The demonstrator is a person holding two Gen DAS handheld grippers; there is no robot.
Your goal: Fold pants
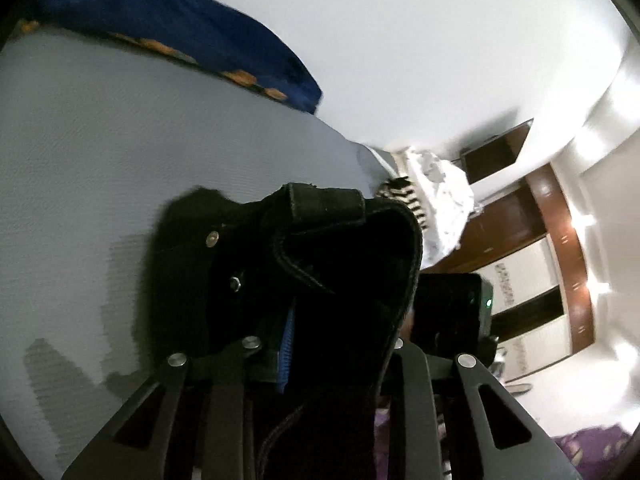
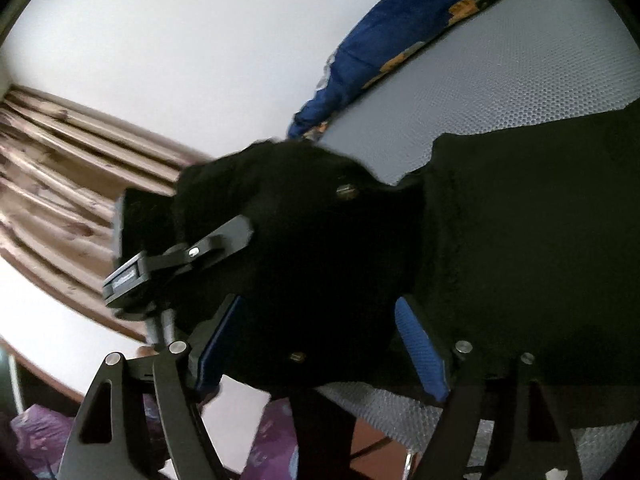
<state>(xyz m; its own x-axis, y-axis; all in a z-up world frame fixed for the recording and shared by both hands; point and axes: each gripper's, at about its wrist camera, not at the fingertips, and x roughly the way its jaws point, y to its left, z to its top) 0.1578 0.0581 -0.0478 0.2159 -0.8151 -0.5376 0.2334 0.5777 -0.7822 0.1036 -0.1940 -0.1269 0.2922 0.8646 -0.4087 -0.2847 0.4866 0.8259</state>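
The black pants [image 1: 340, 280] fill the middle of the left wrist view, waistband and belt loop [image 1: 324, 208] uppermost. My left gripper [image 1: 292, 344] is shut on the waistband fabric; only a strip of one blue pad [image 1: 286, 356] shows. In the right wrist view the pants [image 2: 520, 260] hang lifted above the grey mesh surface [image 2: 520, 76]. My right gripper [image 2: 320, 344] has its blue pads [image 2: 420, 352] set apart, with a bunch of black fabric [image 2: 312, 280] between them. The left gripper [image 2: 192, 256] shows there too, clamped on the pants.
A blue cloth with orange print [image 1: 180, 36] lies at the far edge of the grey surface; it also shows in the right wrist view [image 2: 400, 40]. Curtains [image 2: 60, 184], wooden wardrobes [image 1: 552, 264], white and striped clothes [image 1: 436, 192] and purple bedding [image 2: 272, 440] surround the area.
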